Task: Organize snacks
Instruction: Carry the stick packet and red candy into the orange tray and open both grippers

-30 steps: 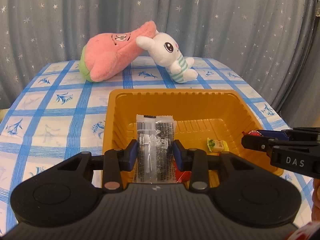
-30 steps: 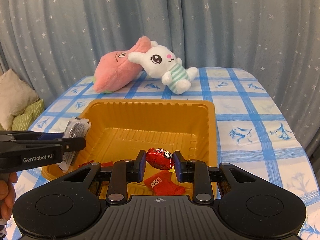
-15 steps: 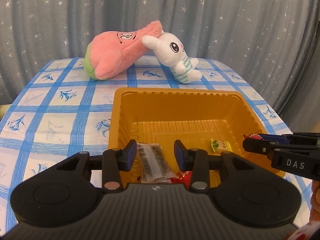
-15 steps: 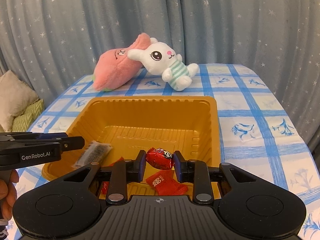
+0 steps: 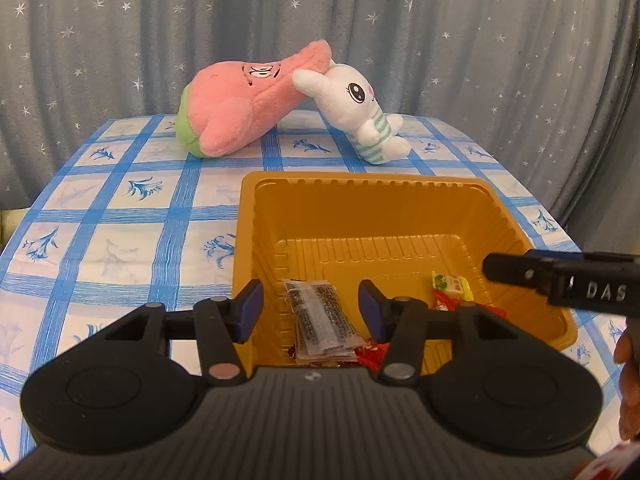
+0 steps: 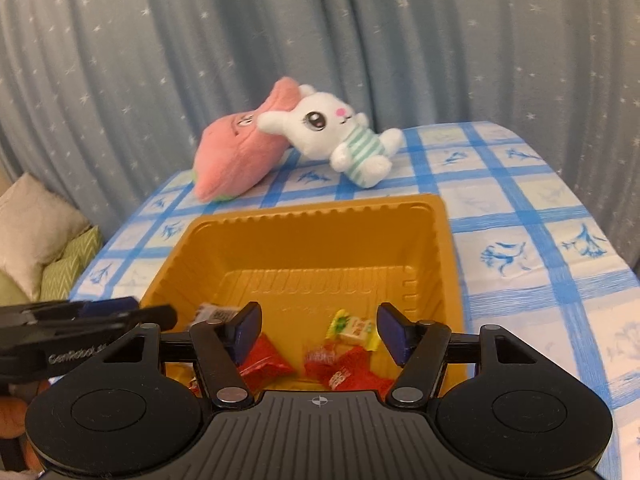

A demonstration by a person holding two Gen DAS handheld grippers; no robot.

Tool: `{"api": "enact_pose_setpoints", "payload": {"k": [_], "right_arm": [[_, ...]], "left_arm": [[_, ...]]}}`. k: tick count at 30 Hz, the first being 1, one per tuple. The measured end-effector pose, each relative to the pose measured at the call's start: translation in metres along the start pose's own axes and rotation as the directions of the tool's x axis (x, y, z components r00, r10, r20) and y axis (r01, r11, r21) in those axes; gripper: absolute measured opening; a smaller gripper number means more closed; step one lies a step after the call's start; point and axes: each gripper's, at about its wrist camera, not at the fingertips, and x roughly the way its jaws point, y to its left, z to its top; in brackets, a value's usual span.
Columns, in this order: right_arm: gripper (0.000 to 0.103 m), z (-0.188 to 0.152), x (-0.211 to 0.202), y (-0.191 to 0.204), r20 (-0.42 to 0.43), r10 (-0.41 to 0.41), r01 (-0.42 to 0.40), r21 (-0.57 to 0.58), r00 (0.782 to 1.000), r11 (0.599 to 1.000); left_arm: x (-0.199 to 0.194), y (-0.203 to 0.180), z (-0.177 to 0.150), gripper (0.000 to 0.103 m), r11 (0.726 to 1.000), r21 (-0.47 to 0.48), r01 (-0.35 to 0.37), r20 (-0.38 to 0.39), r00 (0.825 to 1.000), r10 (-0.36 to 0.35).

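An orange plastic tray [image 5: 368, 184] [image 6: 320, 216] sits on the blue checked tablecloth. In it lie a clear packet of dark snack [image 5: 320, 320], a yellow-green candy [image 5: 450, 283] [image 6: 352, 326] and several red wrapped candies [image 6: 348, 368]. My left gripper [image 5: 310, 312] hovers over the tray's near left corner, jaws opening, the dark packet lying loose below them. My right gripper [image 6: 318, 334] hangs over the tray's near edge, jaws opening, nothing pressed between the pads; red candies lie beneath. Each gripper shows in the other's view as a black finger [image 5: 560, 280] [image 6: 80, 320].
A pink plush [image 5: 248, 112] and a white rabbit plush [image 5: 360, 116] lie at the table's far end before a starred grey curtain. Cushions [image 6: 36, 248] sit off the table's left side. A hand [image 5: 628, 380] shows at the right edge.
The left gripper let go of the dark packet, which dropped flat into the tray. The right gripper released its round red candy into the tray and rolled slightly. Both jaws widened.
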Motion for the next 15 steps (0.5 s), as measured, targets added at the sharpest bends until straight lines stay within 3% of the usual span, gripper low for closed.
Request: {"api": "enact_pose_setpoints", "payload": {"k": [15], "right_arm": [[0.064,-0.0004,-0.0067,-0.0082,0.012,-0.047,0.047,0.002,0.999,0.999]], "left_arm": [[-0.0037,-0.0054,-0.0045,0.064,1.000,0.027,-0.003,0.000,1.000,0.003]]}}
